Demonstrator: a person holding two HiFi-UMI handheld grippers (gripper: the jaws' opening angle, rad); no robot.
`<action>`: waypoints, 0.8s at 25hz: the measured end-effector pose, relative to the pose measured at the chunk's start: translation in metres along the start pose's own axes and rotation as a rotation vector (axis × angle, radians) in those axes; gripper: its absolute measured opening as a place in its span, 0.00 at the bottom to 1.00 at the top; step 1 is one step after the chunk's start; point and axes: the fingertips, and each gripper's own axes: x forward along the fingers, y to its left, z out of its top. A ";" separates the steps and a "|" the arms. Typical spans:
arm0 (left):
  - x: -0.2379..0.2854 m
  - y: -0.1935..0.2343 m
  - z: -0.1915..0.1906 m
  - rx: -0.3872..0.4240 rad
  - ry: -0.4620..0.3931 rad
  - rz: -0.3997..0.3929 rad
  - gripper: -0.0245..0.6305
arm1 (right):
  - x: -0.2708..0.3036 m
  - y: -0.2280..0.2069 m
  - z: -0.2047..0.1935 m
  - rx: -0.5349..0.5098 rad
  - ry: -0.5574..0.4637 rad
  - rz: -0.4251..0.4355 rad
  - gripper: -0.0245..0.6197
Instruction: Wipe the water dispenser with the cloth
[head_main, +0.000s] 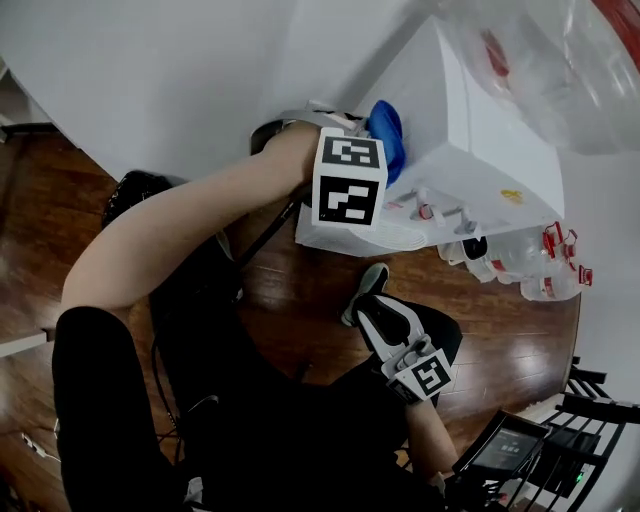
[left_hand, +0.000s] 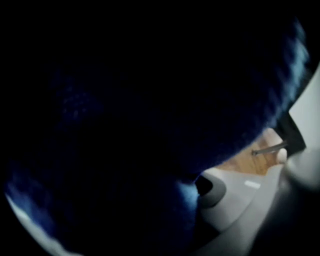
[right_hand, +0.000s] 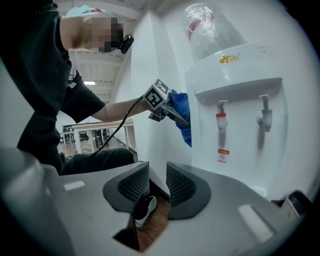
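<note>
Step in hand: wiping the left side of the dispenser (head_main: 480, 150). The left gripper (right_hand: 181, 119) is clamped on the cloth (head_main: 388, 135); the blue fabric fills its own view and hides the pads. The cloth is pressed against the left front edge of the cabinet, level with the taps (right_hand: 221, 114) and below the bottle (right_hand: 210, 30); part of it hangs loose down the side wall. The right gripper (right_hand: 156, 187) is held low and near, well apart from the dispenser; its jaws stand a little apart with nothing between them.

Next move, as judged: draw the cloth along the side panel under steady pressure; keep the grip firm; then go on to the front face and taps.
</note>
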 end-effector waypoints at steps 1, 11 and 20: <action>0.012 0.021 -0.006 -0.030 0.018 0.011 0.33 | -0.003 -0.005 -0.001 0.017 -0.002 -0.016 0.21; 0.097 0.178 -0.064 -0.092 0.198 0.160 0.33 | -0.016 -0.014 -0.024 0.134 0.028 -0.047 0.20; 0.036 -0.029 -0.029 0.141 0.180 -0.072 0.33 | 0.000 -0.003 -0.031 0.129 0.060 0.022 0.20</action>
